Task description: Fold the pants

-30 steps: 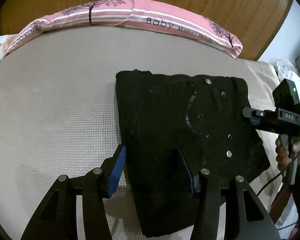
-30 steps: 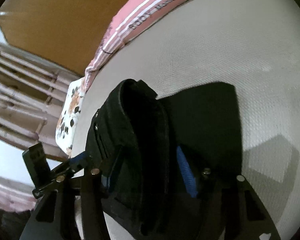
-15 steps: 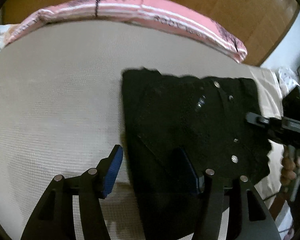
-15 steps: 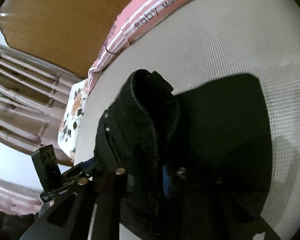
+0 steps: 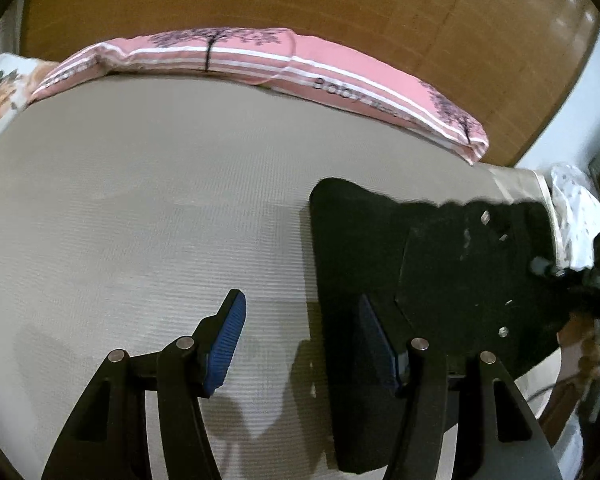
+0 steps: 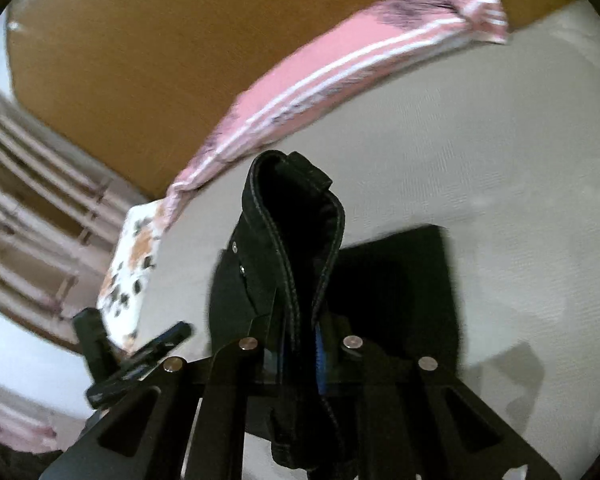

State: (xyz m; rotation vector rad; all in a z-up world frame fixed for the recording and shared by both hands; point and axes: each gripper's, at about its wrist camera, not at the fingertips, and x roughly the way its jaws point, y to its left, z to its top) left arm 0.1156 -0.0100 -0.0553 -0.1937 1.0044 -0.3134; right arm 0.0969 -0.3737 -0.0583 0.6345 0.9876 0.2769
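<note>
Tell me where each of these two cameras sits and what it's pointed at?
Left wrist: sits behind the left tool, facing down over the bed toward the pink pillow; fingers of a hand show.
Right wrist: sits behind the right tool, clamped on the black pants.
Shared: pants, bed, pillow, headboard.

Bed [image 5: 140, 208]: wide, covered by beige ribbed mat, wooden headboard [image 5: 340, 12] behind. Pink pillow [image 5: 260, 60] with white stripes, tree print and "Baby" lettering lies along head edge, touching headboard. Floral-print cushion [image 5: 0, 96] at far left corner, just beside pink pillow. Black pants [image 5: 440, 264], folded, lie flat on right part of mat, metal rivets up; right-hand edge lifted off mat. White dotted cloth [image 5: 576, 216] at right edge of bed.
</note>
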